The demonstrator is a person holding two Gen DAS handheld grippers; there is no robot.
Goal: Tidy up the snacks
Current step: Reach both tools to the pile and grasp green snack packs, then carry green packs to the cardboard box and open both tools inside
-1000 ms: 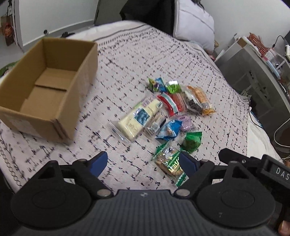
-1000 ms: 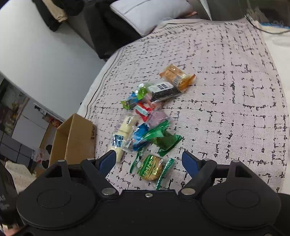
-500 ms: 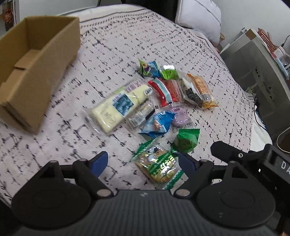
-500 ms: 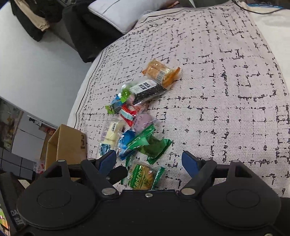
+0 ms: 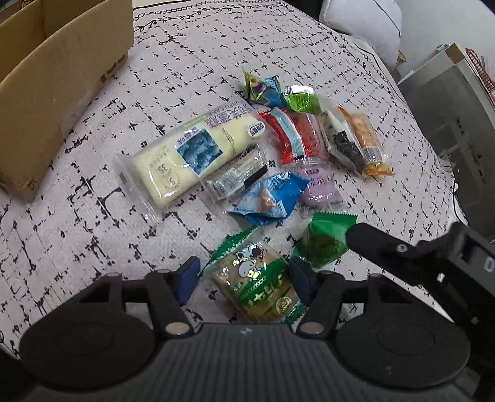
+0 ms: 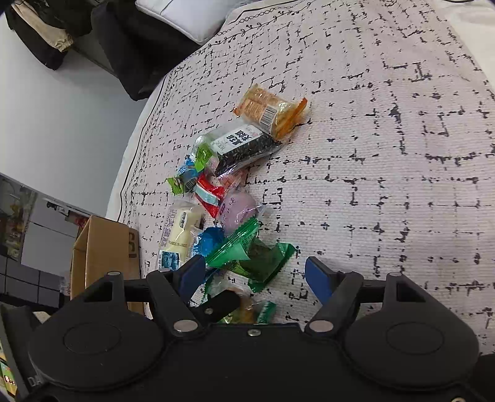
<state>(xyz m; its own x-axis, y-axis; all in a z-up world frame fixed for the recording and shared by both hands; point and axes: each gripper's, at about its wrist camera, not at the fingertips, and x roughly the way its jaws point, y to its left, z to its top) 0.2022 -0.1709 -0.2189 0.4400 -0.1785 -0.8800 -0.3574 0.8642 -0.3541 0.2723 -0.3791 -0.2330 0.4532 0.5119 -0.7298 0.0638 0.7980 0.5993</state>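
Several snack packets lie in a heap on the patterned bedspread (image 5: 92, 232). My left gripper (image 5: 245, 276) is low over the nearest one, a green cartoon-printed cookie packet (image 5: 256, 278). Its jaws are closing with the packet between the blue pads, and a small gap still shows at the left pad. My right gripper (image 6: 255, 272) hangs over a dark green packet (image 6: 266, 259), which sits between its closing jaws without being pressed. One of its black fingers (image 5: 380, 247) reaches in beside that packet (image 5: 324, 241). An empty cardboard box (image 5: 62, 77) stands at the upper left.
Beyond lie a long cream cake packet (image 5: 185, 154), a blue packet (image 5: 272, 198), a purple one (image 5: 318, 185), a red one (image 5: 290, 136) and an orange one (image 5: 362, 136). A white pillow (image 5: 365, 24) and a grey cabinet (image 5: 458, 108) border the bed. Bare bedspread (image 6: 386, 154) stretches to the right.
Both grippers have come down and forward toward the heap. The left jaws have narrowed around the cartoon cookie packet. The right jaws have narrowed slightly over the dark green packet.
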